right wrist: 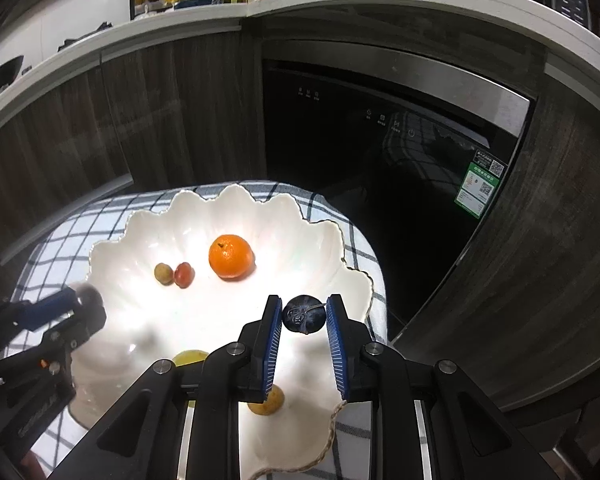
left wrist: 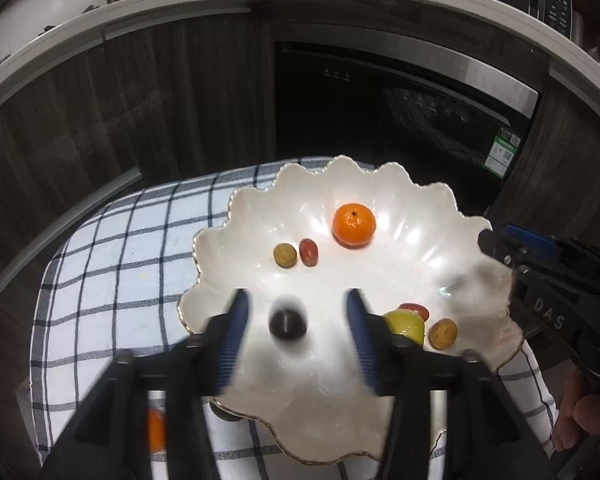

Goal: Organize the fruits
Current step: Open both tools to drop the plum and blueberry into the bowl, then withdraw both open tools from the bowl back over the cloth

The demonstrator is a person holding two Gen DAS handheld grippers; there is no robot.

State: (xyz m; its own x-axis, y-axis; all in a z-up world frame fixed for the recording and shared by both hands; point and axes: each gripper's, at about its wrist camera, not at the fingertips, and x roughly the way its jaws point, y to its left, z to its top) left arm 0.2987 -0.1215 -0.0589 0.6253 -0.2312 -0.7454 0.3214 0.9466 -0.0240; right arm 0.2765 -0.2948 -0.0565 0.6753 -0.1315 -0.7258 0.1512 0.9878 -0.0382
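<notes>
Over the bowl (left wrist: 380, 184): both my claws hang above its white scalloped hollow (it sits on a checked cloth (left wrist: 120, 260)).
Left claw (left wrist: 296, 300): spread wide, pads touching nothing.
Dark fruit (left wrist: 287, 322): between my left fingers but clear of both, blurred, above the bowl's near floor.
Right claw (right wrist: 304, 308): pinching a stemmed fruit (right wrist: 304, 314) over the bowl's right rim.
Orange (left wrist: 354, 225): far side of the bowl, alone.
Small pair (left wrist: 296, 254): one brownish, one red, touching, left of the orange.
Near cluster (left wrist: 416, 324): yellow, red and brown fruits by my left claw's right finger.
</notes>
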